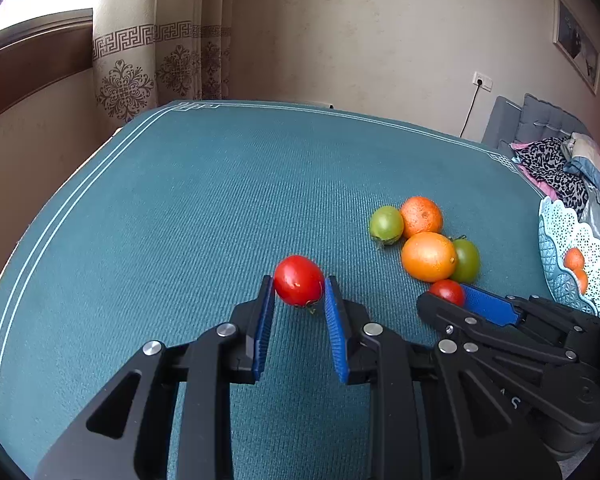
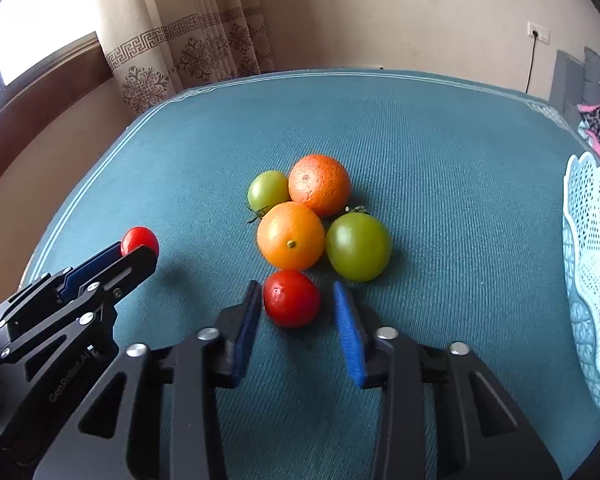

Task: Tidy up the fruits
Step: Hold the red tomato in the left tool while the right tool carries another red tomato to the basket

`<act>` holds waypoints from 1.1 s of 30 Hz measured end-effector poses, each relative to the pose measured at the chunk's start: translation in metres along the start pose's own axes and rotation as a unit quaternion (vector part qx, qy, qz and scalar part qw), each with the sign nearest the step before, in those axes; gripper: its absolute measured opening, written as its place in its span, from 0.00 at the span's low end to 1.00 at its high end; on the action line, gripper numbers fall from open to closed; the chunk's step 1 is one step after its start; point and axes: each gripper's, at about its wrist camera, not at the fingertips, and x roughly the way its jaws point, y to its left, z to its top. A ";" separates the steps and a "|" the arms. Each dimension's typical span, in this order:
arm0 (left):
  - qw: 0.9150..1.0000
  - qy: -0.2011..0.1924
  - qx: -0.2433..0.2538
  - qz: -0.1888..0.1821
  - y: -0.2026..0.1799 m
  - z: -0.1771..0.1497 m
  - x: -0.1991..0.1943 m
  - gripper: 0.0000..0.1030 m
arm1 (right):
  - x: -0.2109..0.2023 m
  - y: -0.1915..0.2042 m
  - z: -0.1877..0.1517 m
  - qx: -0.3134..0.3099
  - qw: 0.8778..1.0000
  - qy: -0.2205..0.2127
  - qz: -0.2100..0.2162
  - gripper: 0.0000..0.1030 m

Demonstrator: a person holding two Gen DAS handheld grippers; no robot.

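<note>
Fruits are sitting clustered mid-bench [image 2: 440, 152]. Left gripper [image 1: 299, 294] is clenching a lone red tomato [image 1: 299, 280]; right gripper [image 2: 296, 308] is straddling another red tomato [image 2: 291, 298], fingers spread, right pad not touching. Centre it, squeeze gently, lift clear of the orange [image 2: 291, 236], then go to the basket [image 2: 580, 264].

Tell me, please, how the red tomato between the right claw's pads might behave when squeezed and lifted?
The red tomato looks round and glossy, so it may roll or slip. Its skin is probably soft; a gentle squeeze by the right claw seems wise.
</note>
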 end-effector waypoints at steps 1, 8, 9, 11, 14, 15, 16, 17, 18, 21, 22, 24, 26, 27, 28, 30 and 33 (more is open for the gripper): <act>1.000 0.001 0.000 0.000 0.000 0.000 0.000 0.25 | -0.001 -0.001 -0.001 0.000 1.000 0.000 0.001 0.29; 1.000 0.001 0.004 0.001 0.000 0.003 0.003 0.25 | -0.016 -0.006 -0.010 0.010 1.000 -0.006 0.001 0.27; 1.000 0.001 0.005 0.002 -0.001 0.003 0.003 0.25 | -0.020 -0.008 -0.011 0.014 1.000 -0.009 0.001 0.27; 1.000 0.000 0.008 0.003 -0.002 0.002 0.002 0.25 | -0.027 -0.011 -0.013 0.019 1.000 -0.014 -0.002 0.27; 1.000 -0.002 0.013 0.005 -0.005 0.001 0.001 0.26 | -0.039 -0.015 -0.014 0.024 0.999 -0.026 -0.003 0.27; 1.000 -0.003 0.015 0.006 -0.006 0.001 0.000 0.26 | -0.044 -0.016 -0.014 0.026 0.999 -0.030 -0.005 0.27; 1.000 -0.004 0.016 0.007 -0.006 0.001 0.000 0.26 | -0.048 -0.017 -0.013 0.028 0.999 -0.035 -0.004 0.27; 1.000 -0.005 0.018 0.006 -0.007 0.001 -0.001 0.26 | -0.052 -0.018 -0.013 0.031 0.999 -0.038 -0.004 0.27; 1.000 -0.006 0.020 0.006 -0.008 0.000 -0.002 0.26 | -0.057 -0.021 -0.013 0.034 0.998 -0.042 -0.005 0.27; 1.000 -0.005 0.023 0.004 -0.011 -0.002 -0.003 0.26 | -0.072 -0.029 -0.015 0.042 0.997 -0.056 -0.011 0.27; 1.000 -0.004 0.023 0.004 -0.011 -0.003 -0.003 0.26 | -0.075 -0.031 -0.015 0.045 0.997 -0.059 -0.013 0.27; 1.000 -0.004 0.023 0.002 -0.012 -0.004 -0.004 0.26 | -0.085 -0.038 -0.016 0.051 0.996 -0.069 -0.019 0.27; 1.000 -0.006 0.024 0.001 -0.013 -0.005 -0.006 0.25 | -0.096 -0.045 -0.019 0.054 0.995 -0.081 -0.028 0.27; 1.000 -0.006 0.026 0.001 -0.013 -0.006 -0.006 0.25 | -0.102 -0.049 -0.018 0.057 0.994 -0.089 -0.035 0.27; 1.000 -0.005 0.027 0.002 -0.014 -0.007 -0.007 0.25 | -0.107 -0.053 -0.018 0.058 0.993 -0.095 -0.040 0.27; 1.000 -0.006 0.028 0.001 -0.016 -0.009 -0.008 0.25 | -0.116 -0.064 -0.020 0.067 0.991 -0.106 -0.052 0.27; 0.999 -0.007 0.031 -0.001 -0.020 -0.012 -0.013 0.25 | -0.125 -0.081 -0.020 0.086 0.988 -0.114 -0.065 0.27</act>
